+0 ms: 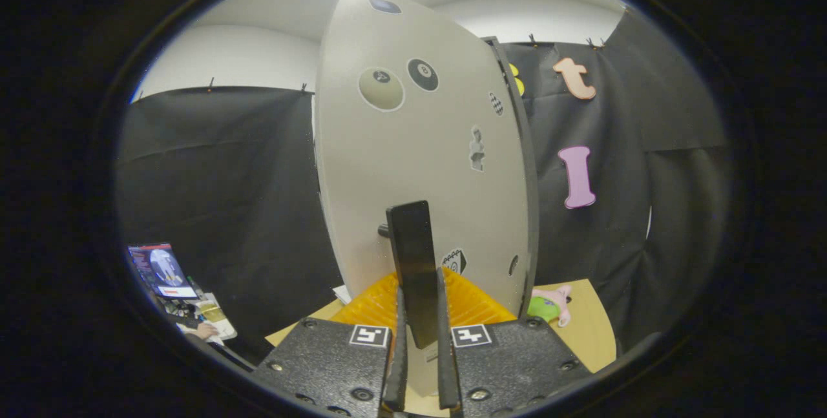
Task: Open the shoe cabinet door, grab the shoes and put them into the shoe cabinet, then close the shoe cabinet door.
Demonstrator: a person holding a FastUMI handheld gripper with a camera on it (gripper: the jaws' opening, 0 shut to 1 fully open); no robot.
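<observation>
The shoe cabinet door (420,166) is a pale grey panel with round stickers, swung partly out so I see its face at an angle. Its dark bar handle (412,256) stands upright and runs down between my fingers. My gripper (420,314) is shut on that handle, one finger pressing each side. A pink and green shoe (549,305) lies on the tan table (588,321) to the right, just past the door's dark edge. The cabinet's inside is hidden behind the door.
Black cloth walls close off the space behind and to both sides. A laptop (161,269) with papers and a person's hand (205,331) sit low at the left, below the table's level. The table's front right corner lies near the shoe.
</observation>
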